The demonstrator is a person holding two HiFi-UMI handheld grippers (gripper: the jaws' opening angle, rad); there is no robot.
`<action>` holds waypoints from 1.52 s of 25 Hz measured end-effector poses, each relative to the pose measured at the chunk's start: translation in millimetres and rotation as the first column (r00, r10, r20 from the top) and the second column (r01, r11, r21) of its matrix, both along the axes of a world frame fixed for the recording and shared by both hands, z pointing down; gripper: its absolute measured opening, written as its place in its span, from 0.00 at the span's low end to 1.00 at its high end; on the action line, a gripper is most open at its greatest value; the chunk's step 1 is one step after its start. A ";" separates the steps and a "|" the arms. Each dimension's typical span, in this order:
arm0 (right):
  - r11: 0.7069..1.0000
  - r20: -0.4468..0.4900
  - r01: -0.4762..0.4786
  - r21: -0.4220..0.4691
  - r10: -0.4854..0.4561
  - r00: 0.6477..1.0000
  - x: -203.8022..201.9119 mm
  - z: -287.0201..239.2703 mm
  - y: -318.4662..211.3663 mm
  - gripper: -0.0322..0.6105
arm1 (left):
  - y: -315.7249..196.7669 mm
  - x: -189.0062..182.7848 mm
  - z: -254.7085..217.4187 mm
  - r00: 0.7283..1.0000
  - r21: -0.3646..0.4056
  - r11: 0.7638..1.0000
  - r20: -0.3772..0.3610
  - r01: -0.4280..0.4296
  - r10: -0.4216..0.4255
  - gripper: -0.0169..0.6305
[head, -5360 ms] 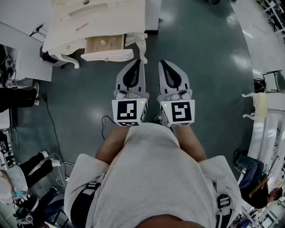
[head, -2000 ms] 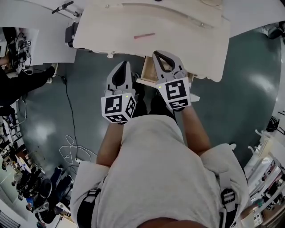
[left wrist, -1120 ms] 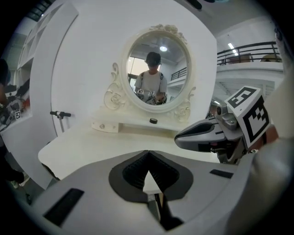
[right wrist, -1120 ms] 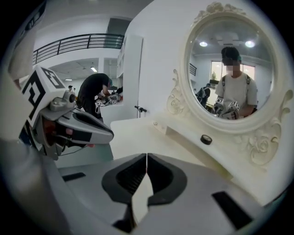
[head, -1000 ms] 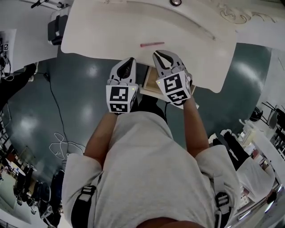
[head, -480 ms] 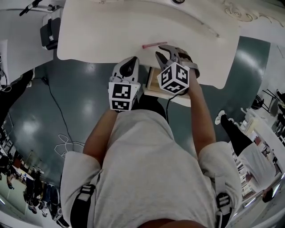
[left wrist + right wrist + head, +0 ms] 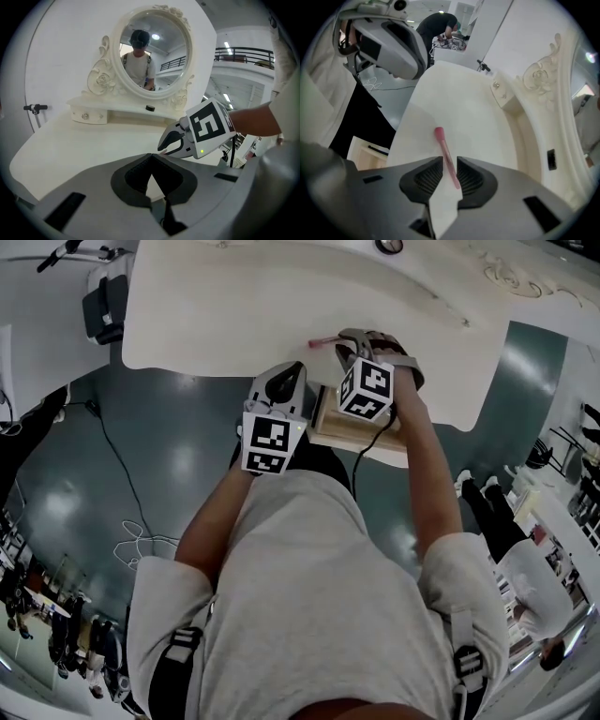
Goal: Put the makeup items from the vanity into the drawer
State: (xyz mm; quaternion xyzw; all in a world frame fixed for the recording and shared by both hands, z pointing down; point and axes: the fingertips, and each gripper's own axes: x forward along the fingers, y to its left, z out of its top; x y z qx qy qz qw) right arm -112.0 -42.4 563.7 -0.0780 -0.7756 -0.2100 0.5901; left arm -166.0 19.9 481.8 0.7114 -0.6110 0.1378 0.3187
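A thin pink makeup stick [image 7: 322,340] [image 7: 444,150] lies on the white vanity top [image 7: 234,306], near its front edge. My right gripper [image 7: 349,339] [image 7: 449,163] is lowered over it. Its jaws are closing, the stick's near end lies between the pads, and a small gap shows on each side. My left gripper [image 7: 292,371] [image 7: 150,157] hovers at the vanity's front edge, shut and empty, to the left of the right one. The open wooden drawer [image 7: 326,424] sits below the right gripper, largely hidden by it.
An oval mirror [image 7: 154,51] in a carved frame stands at the back of the vanity. A small dark item [image 7: 149,108] [image 7: 551,159] rests on the shelf beneath it, and a little drawer box [image 7: 86,115] is on the left. Cables lie on the grey floor [image 7: 141,521].
My right gripper moved forward over the vanity top, opened, and came down around the pink stick. The left gripper shifted slightly right and forward, staying shut.
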 end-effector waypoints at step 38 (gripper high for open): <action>0.940 0.115 -0.313 -0.138 0.329 0.937 47.6 -36.0 38.2 0.13 | 3.6 34.2 2.3 0.996 -0.014 0.997 0.029 -0.079 0.080 0.04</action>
